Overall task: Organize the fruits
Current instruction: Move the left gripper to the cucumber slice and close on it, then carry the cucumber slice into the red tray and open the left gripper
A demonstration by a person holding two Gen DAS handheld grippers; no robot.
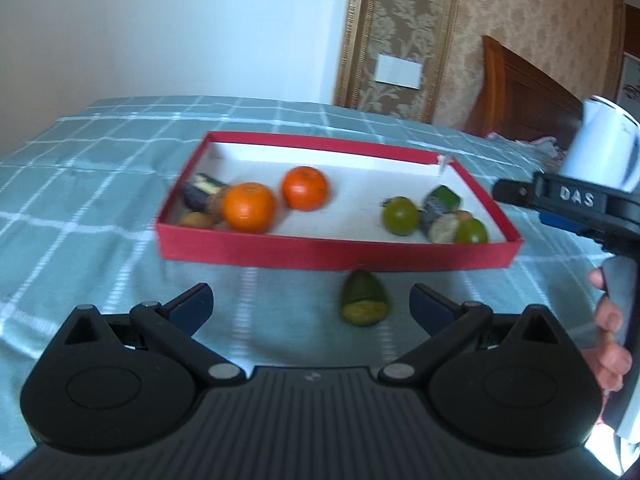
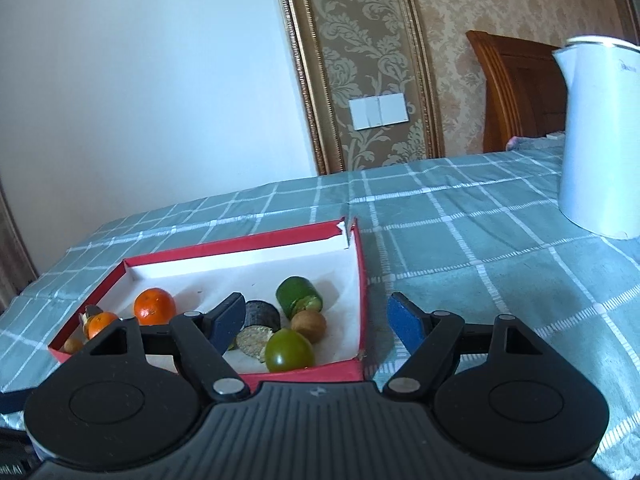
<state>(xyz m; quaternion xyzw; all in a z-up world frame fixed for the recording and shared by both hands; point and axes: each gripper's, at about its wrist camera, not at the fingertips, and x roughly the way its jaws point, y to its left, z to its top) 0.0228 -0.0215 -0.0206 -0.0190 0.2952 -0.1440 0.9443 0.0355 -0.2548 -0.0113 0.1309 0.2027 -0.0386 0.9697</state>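
Observation:
A red box (image 1: 332, 258) with a white inside lies on the checked cloth. In it are two oranges (image 1: 249, 207) (image 1: 305, 188), dark and brown pieces at its left end (image 1: 200, 196), and green fruits and cut green pieces (image 1: 400, 215) at its right end. A cut green piece (image 1: 363, 299) lies on the cloth just in front of the box. My left gripper (image 1: 312, 304) is open and empty, with that piece between its fingers. My right gripper (image 2: 316, 320) is open and empty over the box's right end (image 2: 362, 280), near a green fruit (image 2: 289, 350); it also shows in the left wrist view (image 1: 560, 200).
A white kettle (image 2: 600, 140) stands on the cloth at the far right. The table is covered in a teal checked cloth (image 2: 480, 240). A white wall, patterned wallpaper and a wooden headboard (image 2: 516, 92) lie behind the table.

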